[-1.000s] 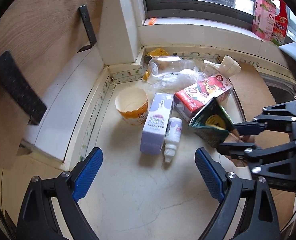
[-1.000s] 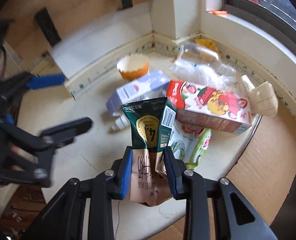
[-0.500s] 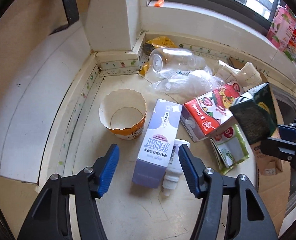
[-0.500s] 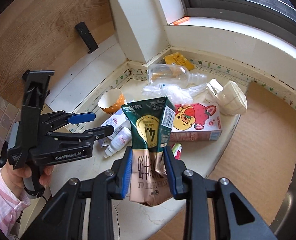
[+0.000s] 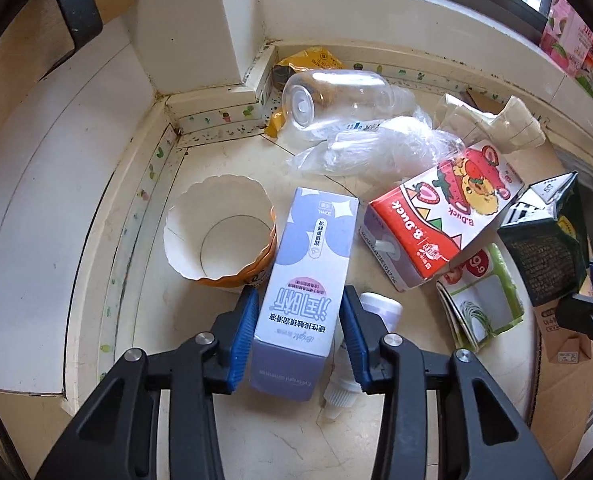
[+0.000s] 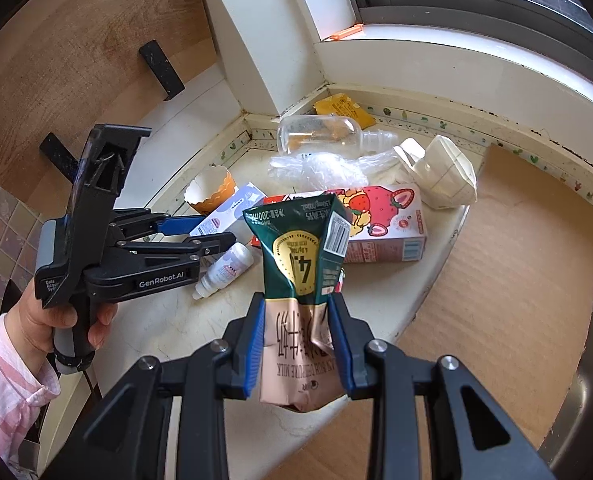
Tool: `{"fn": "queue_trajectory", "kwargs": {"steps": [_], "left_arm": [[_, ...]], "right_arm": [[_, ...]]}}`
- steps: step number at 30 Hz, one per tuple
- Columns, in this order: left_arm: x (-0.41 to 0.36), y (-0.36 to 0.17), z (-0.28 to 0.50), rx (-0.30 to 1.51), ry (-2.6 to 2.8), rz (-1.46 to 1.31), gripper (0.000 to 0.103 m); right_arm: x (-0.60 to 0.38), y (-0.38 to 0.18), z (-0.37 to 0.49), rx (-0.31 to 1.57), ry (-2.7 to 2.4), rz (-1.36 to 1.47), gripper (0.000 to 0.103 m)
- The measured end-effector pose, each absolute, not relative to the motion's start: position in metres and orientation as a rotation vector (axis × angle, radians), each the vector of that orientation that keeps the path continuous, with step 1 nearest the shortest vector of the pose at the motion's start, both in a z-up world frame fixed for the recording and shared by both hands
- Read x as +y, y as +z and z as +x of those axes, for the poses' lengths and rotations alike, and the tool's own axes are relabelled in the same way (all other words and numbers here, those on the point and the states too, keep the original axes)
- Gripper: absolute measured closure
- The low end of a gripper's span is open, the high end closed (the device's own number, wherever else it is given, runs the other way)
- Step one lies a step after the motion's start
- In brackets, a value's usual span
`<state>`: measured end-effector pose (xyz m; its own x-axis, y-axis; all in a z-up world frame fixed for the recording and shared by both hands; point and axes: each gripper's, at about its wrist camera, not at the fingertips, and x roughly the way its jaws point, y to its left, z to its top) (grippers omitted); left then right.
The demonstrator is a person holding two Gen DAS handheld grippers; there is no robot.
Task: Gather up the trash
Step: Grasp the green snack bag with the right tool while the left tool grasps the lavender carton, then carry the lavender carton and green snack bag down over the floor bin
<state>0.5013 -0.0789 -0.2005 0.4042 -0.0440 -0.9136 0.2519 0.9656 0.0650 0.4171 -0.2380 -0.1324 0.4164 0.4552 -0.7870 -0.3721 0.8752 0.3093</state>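
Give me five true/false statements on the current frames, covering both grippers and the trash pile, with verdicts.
1. The right gripper is shut on the crumpled green-and-tan milk carton. True.
2. The left gripper has its fingers on either side of the red strawberry-print box. False: they flank the tall lavender-and-white box.
3. The scalloped orange-and-white paper cup stands upright, open end up. True.
4. The clear plastic bottle stands upright. False: it lies on its side by the corner.
5. The small white dropper bottle lies to the left of the lavender box in the left wrist view. False: it is on the right.
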Motion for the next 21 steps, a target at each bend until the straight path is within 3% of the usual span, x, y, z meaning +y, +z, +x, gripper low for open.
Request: {"fn": "queue_trajectory", "kwargs": {"steps": [7,21], "left_arm": [[-0.081,-0.195,0.488,1.103,-0.171,0.202,0.070],[-0.073,-0.125,0.407,1.005,-0.196,0.196,0.071]], "right_arm": [[-0.241,-0.131,0.408,1.017,0.519,0.107,0.072],[-0.238,-0.107,0.360,1.009,0.524,0.148,0.073]]}}
